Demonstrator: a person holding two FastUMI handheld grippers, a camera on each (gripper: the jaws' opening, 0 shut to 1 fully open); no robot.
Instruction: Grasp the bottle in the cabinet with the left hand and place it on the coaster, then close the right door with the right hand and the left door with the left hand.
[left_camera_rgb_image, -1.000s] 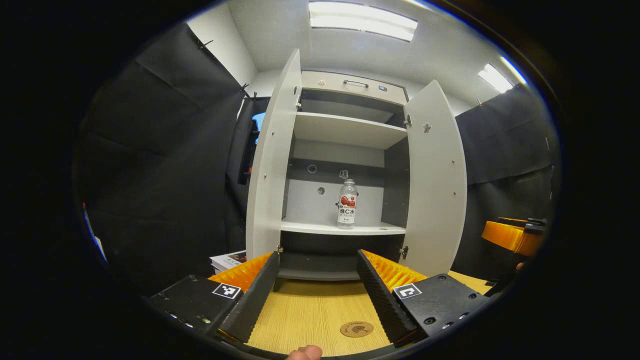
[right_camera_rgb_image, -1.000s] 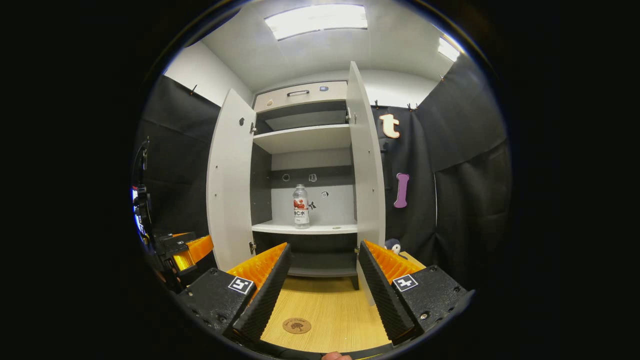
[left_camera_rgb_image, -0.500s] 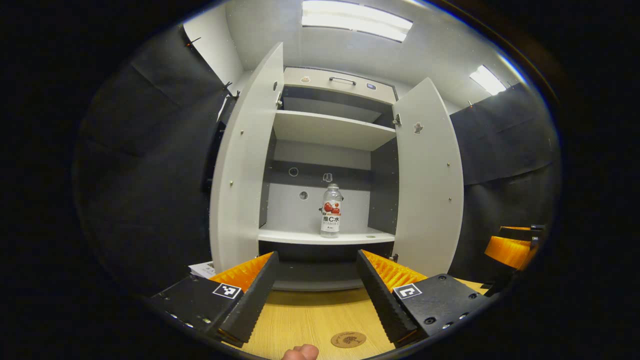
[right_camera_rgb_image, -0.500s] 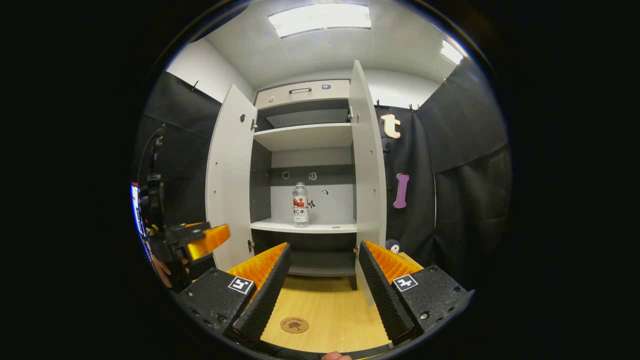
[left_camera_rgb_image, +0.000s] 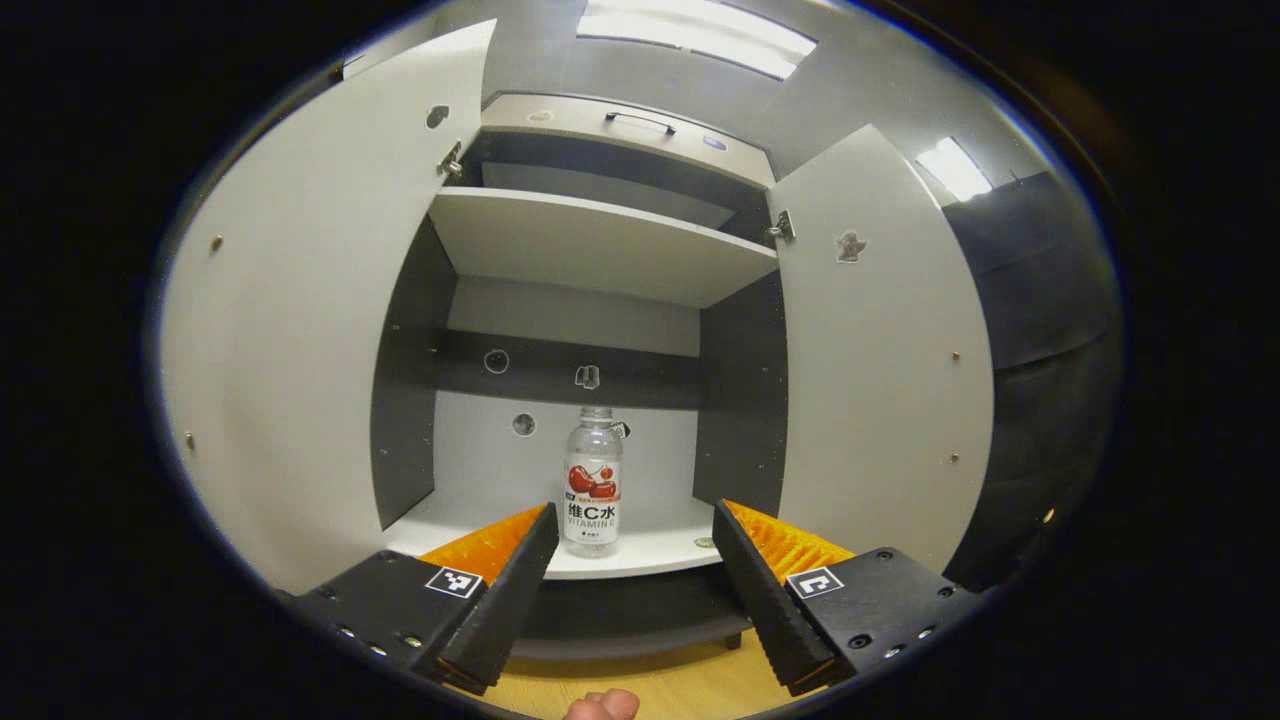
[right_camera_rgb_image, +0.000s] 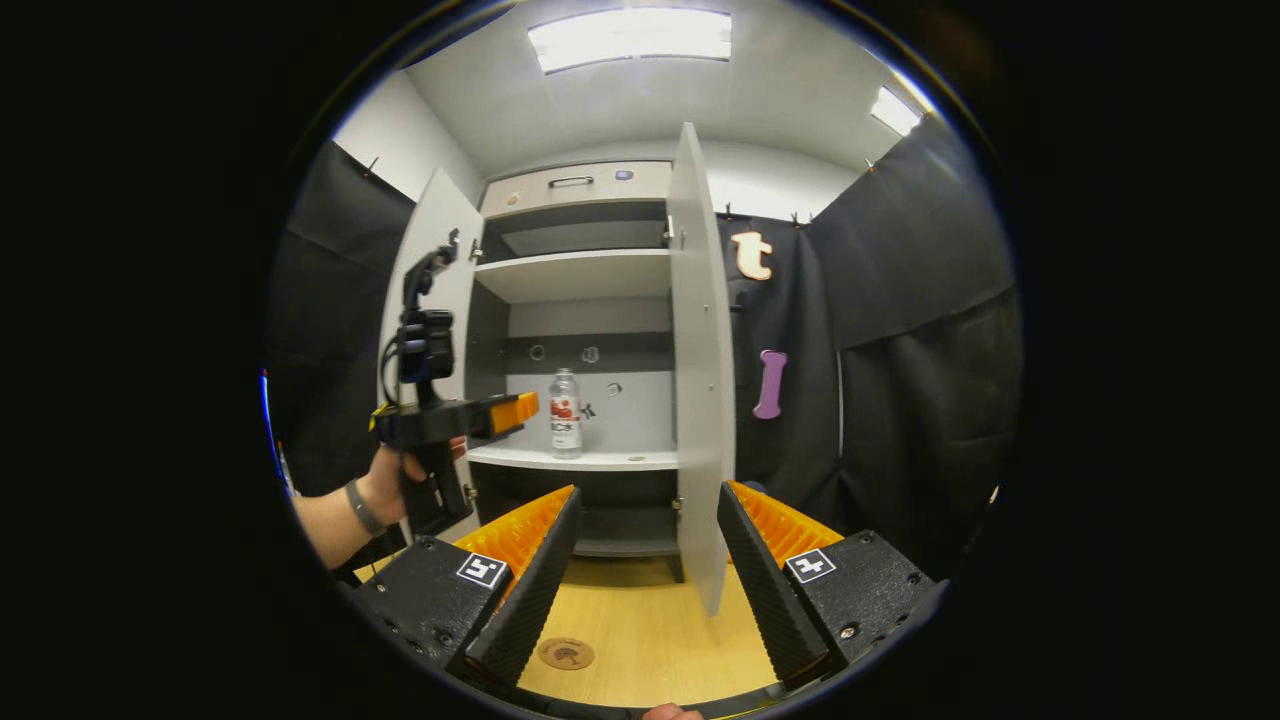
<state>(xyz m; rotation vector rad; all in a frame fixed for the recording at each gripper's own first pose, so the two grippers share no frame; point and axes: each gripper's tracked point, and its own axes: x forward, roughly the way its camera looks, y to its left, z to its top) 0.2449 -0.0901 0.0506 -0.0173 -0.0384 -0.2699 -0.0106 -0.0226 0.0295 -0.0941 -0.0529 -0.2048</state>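
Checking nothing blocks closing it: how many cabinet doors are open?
2: the left door and the right door, both swung wide, flanking the shelf with the bottle.

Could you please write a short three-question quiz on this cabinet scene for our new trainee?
1. True or false: the bottle stands upright on the cabinet's lower shelf.
2. Which doors are open? A) the left door only B) the right door only C) both
3. Fill in: the coaster lies on the wooden ____.

Key
1. True; the open left gripper points at it without touching.
2. C: the left door and the right door both stand open.
3. Table, below the open right gripper.
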